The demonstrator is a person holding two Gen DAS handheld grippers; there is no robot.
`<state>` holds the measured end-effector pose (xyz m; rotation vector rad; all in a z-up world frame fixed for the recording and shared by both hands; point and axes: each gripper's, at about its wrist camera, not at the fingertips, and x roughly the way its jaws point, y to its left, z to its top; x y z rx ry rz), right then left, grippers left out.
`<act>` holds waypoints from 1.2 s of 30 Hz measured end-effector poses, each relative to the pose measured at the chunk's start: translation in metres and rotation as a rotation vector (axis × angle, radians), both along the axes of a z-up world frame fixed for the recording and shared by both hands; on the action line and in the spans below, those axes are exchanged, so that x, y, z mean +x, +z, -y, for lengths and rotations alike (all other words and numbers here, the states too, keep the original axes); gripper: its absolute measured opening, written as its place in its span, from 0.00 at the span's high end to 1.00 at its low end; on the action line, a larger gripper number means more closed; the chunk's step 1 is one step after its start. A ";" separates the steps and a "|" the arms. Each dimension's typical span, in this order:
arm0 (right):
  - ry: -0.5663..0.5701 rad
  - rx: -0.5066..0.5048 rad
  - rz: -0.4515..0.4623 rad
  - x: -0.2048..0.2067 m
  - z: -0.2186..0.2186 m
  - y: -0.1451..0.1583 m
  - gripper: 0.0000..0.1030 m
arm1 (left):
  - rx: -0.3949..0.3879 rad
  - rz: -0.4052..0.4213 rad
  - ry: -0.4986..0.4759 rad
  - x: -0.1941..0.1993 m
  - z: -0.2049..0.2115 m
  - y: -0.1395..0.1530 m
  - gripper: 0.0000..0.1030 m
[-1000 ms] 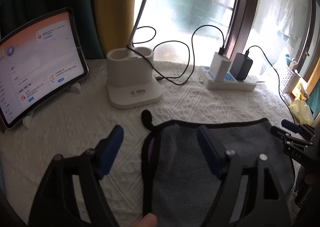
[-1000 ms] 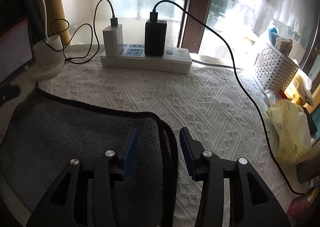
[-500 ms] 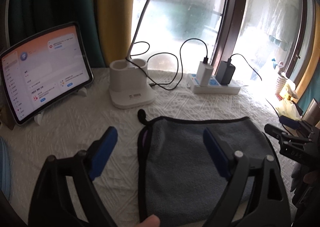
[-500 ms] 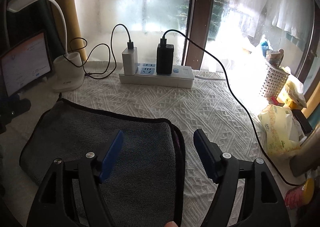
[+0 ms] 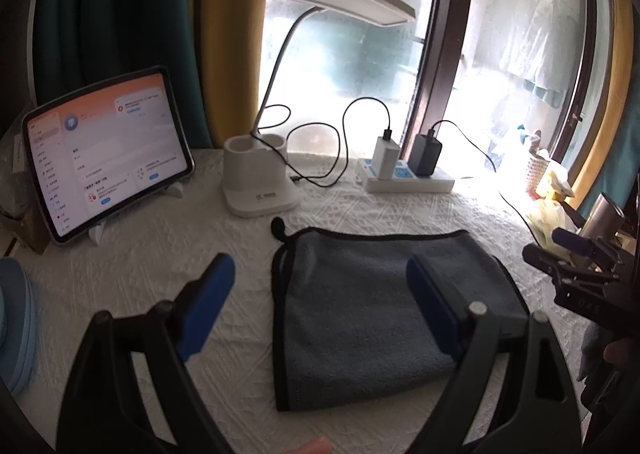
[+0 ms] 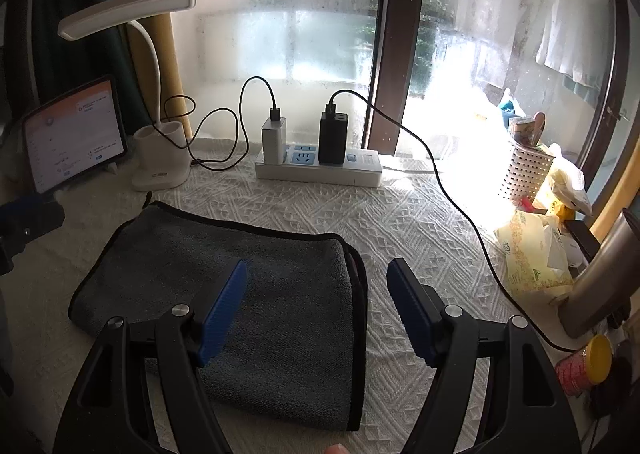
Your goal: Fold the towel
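**Towel folded and lying free; both tools open above it**

Status. The towel [image 6: 224, 286] lies on the worktop [image 6: 400, 238] as a compact, layered rectangle. Stacked black-trimmed edges show at its right side in the right wrist view, and a rounded fold at its left. In the left wrist view it fills the lower centre of the frame, with a small hanging loop [image 5: 279, 227] at its upper left corner. Judged from this shape, at least one fold is complete. Whether a further fold is intended cannot be told; the task looks at or near its end.

Grippers. The left hand-held gripper [image 5: 320, 306] has its jaws spread wide and holds nothing. The right hand-held gripper [image 6: 316, 310] is also open and empty, with its jaws either side of the towel's right edge in the frame. Neither appears to touch the cloth.

Clearances.
- Upper centre: lamp [image 5: 260, 181], power strip [image 6: 318, 169] and trailing cables, apart from the towel's far edge.
- Left: tablet [image 5: 106, 157], well apart.
- Right of the right wrist frame: a cable [image 6: 476, 230] crosses the worktop, with bags [image 6: 532, 254] and a basket [image 6: 528, 169] beyond.
- Bare worktop is open on the towel's left, right and near sides.
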<state>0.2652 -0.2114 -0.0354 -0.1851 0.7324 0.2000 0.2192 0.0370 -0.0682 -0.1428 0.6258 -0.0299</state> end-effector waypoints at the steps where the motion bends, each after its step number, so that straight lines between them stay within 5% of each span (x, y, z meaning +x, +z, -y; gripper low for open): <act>1: 0.000 0.002 0.004 -0.003 0.000 0.002 0.27 | 0.000 0.003 0.000 -0.003 0.000 0.002 0.14; 36: -0.025 0.047 0.221 -0.149 0.022 0.075 0.27 | 0.039 0.265 -0.031 -0.155 0.016 0.075 0.14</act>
